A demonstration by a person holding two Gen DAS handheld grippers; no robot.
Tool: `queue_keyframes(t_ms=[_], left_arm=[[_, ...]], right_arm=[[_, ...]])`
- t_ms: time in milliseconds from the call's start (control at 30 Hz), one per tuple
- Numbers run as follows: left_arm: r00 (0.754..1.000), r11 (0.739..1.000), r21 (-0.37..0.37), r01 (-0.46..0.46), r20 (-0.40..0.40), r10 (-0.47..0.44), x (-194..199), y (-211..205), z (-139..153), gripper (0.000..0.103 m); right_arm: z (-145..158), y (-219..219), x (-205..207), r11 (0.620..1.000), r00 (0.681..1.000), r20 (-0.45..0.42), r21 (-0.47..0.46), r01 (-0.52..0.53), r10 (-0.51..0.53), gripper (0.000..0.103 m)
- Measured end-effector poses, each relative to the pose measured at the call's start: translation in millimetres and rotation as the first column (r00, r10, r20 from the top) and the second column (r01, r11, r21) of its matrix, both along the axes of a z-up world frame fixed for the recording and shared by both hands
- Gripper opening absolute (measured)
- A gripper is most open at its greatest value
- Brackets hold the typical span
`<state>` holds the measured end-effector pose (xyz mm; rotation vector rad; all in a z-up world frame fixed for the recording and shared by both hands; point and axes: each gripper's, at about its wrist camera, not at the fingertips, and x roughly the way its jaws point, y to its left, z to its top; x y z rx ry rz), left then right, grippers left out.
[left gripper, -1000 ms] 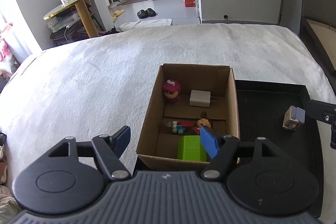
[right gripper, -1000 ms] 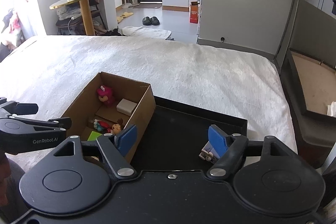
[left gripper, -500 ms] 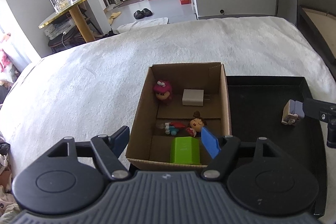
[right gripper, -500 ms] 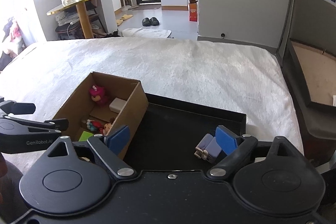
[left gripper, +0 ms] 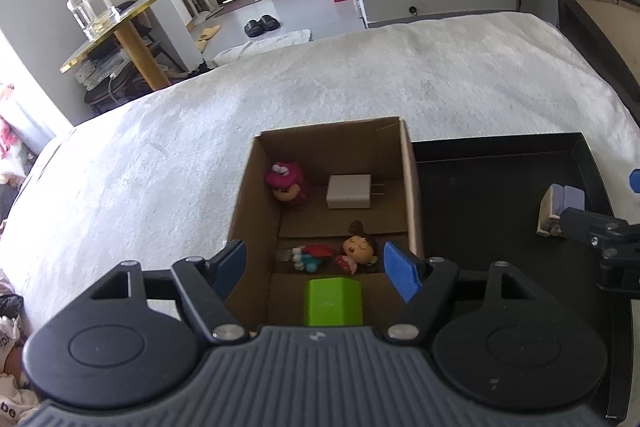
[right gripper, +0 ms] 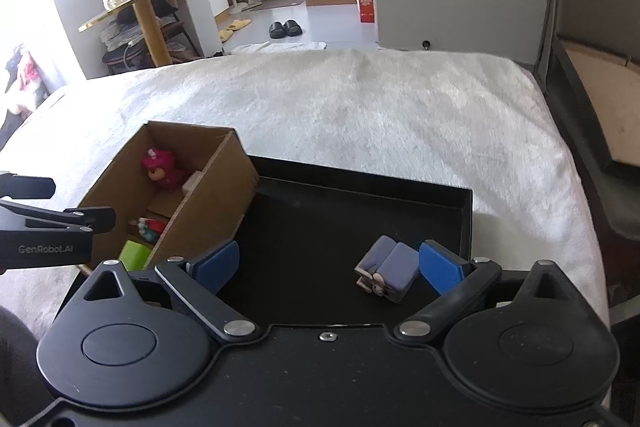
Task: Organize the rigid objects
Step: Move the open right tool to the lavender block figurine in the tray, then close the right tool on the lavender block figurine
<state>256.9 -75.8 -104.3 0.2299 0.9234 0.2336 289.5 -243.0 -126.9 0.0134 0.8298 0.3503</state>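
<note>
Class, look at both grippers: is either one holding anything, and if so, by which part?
Nothing is held. The left gripper hangs open above the cardboard box. The right gripper, whose jaws have just been opening, has the small purple toy between them, but ungripped.

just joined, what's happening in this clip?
A person with a claw in each hand is sorting small items into a cardboard box on a bed. The box already holds a pink figure, a white charger, a doll and a green block. One purple toy is left on the black tray. The right claw, its jaws just opened wider, brackets that toy without gripping it. The left claw hangs open over the box.
</note>
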Motion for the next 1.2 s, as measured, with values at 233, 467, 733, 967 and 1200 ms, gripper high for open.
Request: queue_keyframes(t_ms=[233,467,733,967,1200], left_arm=[[0.999,0.999,0.000,0.037,0.005,-0.037,14,-14,-6,0.079],[0.998,0.998,-0.007,0.065,0.006,-0.065,26,-22,-14,0.084],[0.994,0.994,-0.027,0.103,-0.028,-0.104,36,-28,-24,0.092],[0.992,0.993,-0.019,0.120,-0.047,-0.121,44,-33,-33,0.092],[0.992,0.994,0.006,0.109,-0.064,-0.108,49,-33,-45,0.092]], right_arm=[[-23,-12,7,0.996,0.997,-0.030,0.045,0.074,-0.072,0.095],[-43,-18,16,0.989,0.988,-0.075,0.051,0.136,-0.132,0.077],[-59,-21,25,0.980,0.978,-0.100,0.054,0.191,-0.185,0.068],[-72,-24,35,0.975,0.971,-0.116,0.042,0.217,-0.211,0.067],[-78,-23,39,0.977,0.970,-0.130,0.036,0.210,-0.204,0.051]])
